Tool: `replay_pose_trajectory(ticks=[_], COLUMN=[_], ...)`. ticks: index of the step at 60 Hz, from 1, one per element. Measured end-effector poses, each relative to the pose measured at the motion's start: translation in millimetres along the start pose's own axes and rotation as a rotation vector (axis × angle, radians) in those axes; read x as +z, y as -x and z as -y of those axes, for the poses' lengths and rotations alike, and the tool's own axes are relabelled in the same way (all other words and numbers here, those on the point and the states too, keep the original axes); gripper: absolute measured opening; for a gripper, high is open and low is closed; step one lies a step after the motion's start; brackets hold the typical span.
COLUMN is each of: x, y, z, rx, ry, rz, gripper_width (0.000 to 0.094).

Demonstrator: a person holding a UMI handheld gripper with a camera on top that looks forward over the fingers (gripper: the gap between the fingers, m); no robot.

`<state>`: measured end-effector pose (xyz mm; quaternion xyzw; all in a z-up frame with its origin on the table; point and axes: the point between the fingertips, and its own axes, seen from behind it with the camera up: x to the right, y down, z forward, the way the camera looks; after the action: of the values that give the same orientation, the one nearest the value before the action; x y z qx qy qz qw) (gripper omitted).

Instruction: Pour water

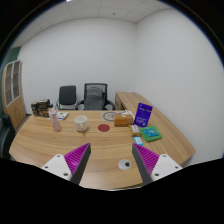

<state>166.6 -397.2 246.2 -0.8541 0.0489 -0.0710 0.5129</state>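
My gripper (112, 150) is open and empty, held above the near part of a wooden table (60, 150). Its magenta pads (75, 157) show on both fingers. A white cup (80, 123) stands on the table beyond the left finger. A tall tan bottle-like container (55, 122) stands to the left of the cup. Both are well ahead of the fingers and apart from them. A small round black-and-white object (125, 164) lies on the table between the fingers, near the right one.
A pink ring-shaped item (104, 129), a small box (123, 118), a purple box (144, 112) and a teal item (151, 133) sit on the table's far right. Two office chairs (82, 97) stand behind the table. A shelf (13, 90) is at the left wall.
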Motion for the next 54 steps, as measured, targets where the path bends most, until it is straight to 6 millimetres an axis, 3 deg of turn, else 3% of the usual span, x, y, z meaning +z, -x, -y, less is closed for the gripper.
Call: replay_pose_trajectory(ticks=[8, 16, 28, 44, 49, 54], x=[15, 30, 67, 157, 191, 230], y=[26, 74, 184, 342, 381, 405], z=[-11, -25, -38, -22, -7, 9], rx=[-0.007, -0.027, -0.061, -0.030, -0.018, 0.002], ry=[0.028, 0.070, 0.103, 0.065, 0.024, -0.016], rz=[0.022, 0.051, 0.132, 0.170, 0.173, 0.166], gripper_width=[0.0855, 0.0854, 0.0856, 0.0855, 0.0855, 0.0857])
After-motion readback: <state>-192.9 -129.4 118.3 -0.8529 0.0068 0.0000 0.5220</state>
